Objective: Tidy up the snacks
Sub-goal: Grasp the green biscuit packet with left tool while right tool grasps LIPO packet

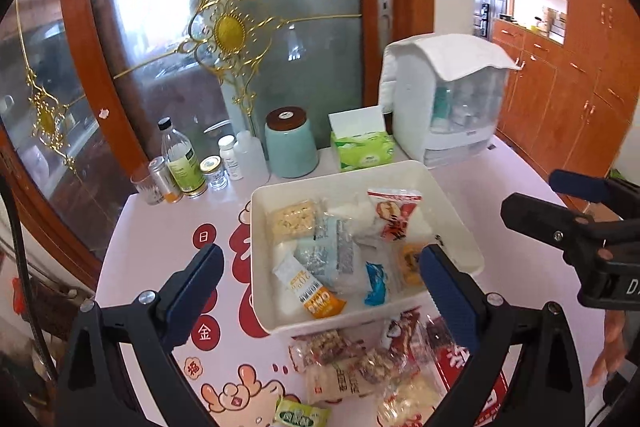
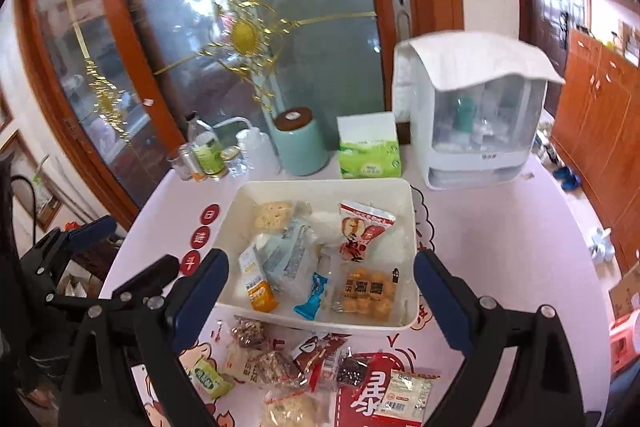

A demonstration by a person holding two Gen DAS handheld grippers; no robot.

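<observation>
Pink tablecloth (image 2: 500,247) carried the white bin (image 2: 320,189) mid-table, several snacks already inside, while loose snacks (image 2: 280,367) waited nearer, and the left gripper (image 1: 320,291) and right gripper (image 2: 322,297) hovered wide open, empty, presumably between picks.

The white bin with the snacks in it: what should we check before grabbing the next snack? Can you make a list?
1. Right gripper open and empty: ok, jaws wide, nothing between them.
2. Left gripper open and empty: ok.
3. White bin has room: ok, bare floor shows at its back right corner.
4. Loose snacks left on the table: ok, a pile lies in front of the bin, such as the green packet and the red packet.
5. Next snact easy to pinch alone: cannot tell, the packets overlap.
6. Grippers clear of each other: ok, they are apart, side by side.
</observation>
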